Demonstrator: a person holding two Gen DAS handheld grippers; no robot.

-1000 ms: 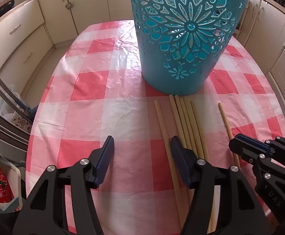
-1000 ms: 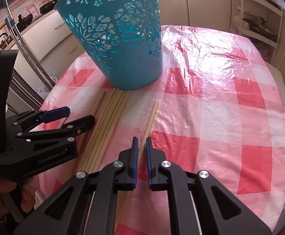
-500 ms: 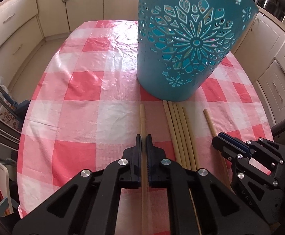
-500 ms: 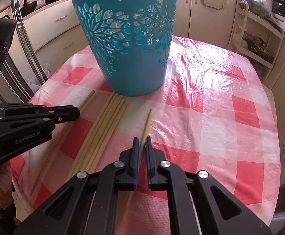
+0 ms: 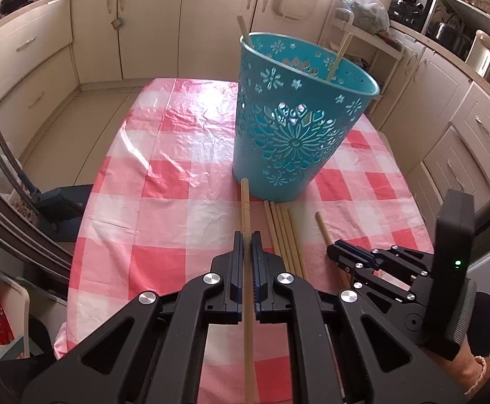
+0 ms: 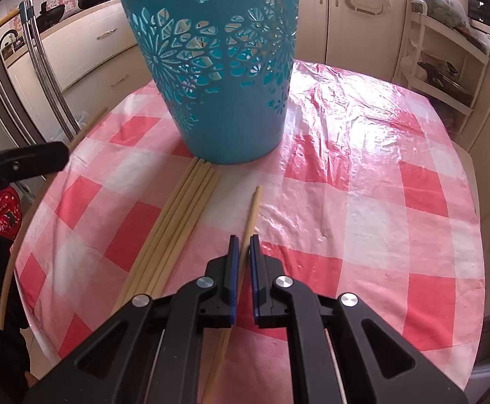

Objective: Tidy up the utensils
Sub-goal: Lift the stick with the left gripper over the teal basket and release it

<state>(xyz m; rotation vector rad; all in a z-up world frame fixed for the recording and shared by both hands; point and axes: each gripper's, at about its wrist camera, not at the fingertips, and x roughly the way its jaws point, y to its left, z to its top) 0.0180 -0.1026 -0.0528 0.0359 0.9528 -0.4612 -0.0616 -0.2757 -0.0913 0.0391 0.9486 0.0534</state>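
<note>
A teal cut-out basket (image 5: 295, 121) stands on the pink checked table (image 5: 164, 208), with two wooden sticks (image 5: 337, 54) leaning inside it. My left gripper (image 5: 247, 235) is shut on a long wooden stick (image 5: 245, 202) and holds it lifted above the table, tip toward the basket's base. My right gripper (image 6: 243, 239) is shut on another stick (image 6: 252, 212), low over the table. A bundle of several sticks (image 6: 181, 215) lies between them in front of the basket (image 6: 218, 67).
Cream kitchen cabinets (image 5: 127, 27) surround the table. A white shelf rack (image 6: 447, 54) stands at the back right. The right gripper shows in the left wrist view (image 5: 332, 252); the left gripper shows at the left edge of the right wrist view (image 6: 63, 158).
My left gripper closed on a stick and has lifted it, pulling up and back so the basket's rim now shows. My right gripper stays shut on its stick and has risen slightly.
</note>
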